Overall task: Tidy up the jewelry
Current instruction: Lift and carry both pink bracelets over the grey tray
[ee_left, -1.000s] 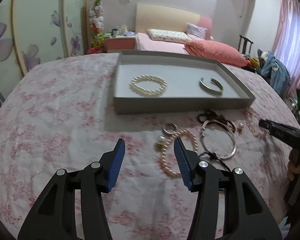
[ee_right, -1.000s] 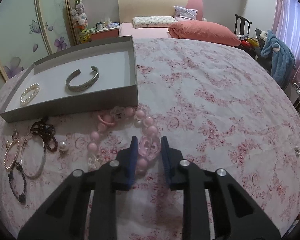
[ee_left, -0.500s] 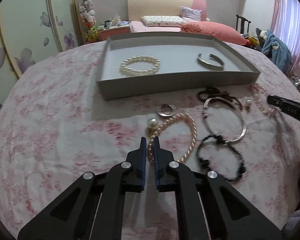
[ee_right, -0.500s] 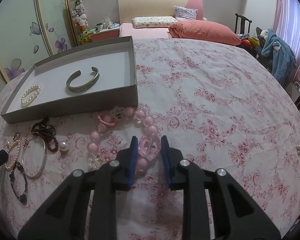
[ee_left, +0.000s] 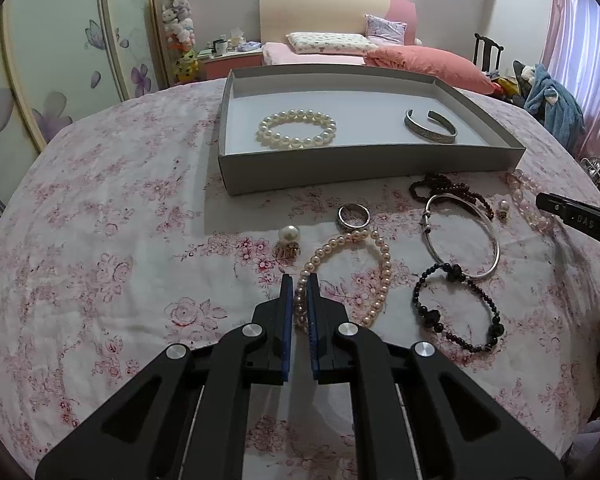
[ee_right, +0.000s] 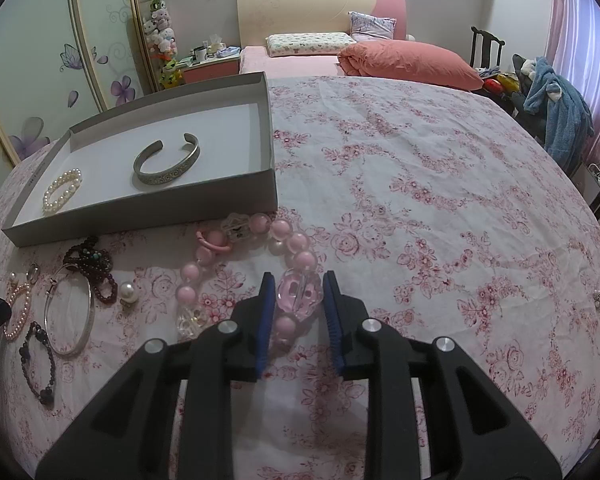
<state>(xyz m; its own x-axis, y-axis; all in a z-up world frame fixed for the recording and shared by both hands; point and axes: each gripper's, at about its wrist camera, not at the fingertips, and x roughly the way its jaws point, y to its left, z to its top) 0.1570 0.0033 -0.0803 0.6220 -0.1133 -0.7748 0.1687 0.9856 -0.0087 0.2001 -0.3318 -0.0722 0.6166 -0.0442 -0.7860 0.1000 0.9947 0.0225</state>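
Observation:
My left gripper (ee_left: 299,280) is shut on the small-pearl bracelet (ee_left: 374,252), which lies on the floral cloth. My right gripper (ee_right: 299,280) is shut on the large clear-pink bead of the pink bead bracelet (ee_right: 300,246). The grey tray (ee_left: 360,168) holds a big-pearl bracelet (ee_left: 296,128) and a silver cuff (ee_left: 430,126). The tray also shows in the right wrist view (ee_right: 148,212). Loose on the cloth: a silver ring (ee_left: 353,216), a pearl earring (ee_left: 289,236), a silver bangle (ee_left: 464,236), a black bead bracelet (ee_left: 456,308), a dark red bead string (ee_left: 444,190).
A second pearl earring (ee_right: 127,292) lies left of the pink bracelet. The right gripper's tip (ee_left: 572,216) shows at the right edge of the left wrist view. Behind the table stand a bed (ee_right: 340,52), a nightstand and a chair with clothes.
My left gripper moved forward and shut on the small-pearl bracelet, having been open a second ago. The right gripper has stayed shut on the pink bead.

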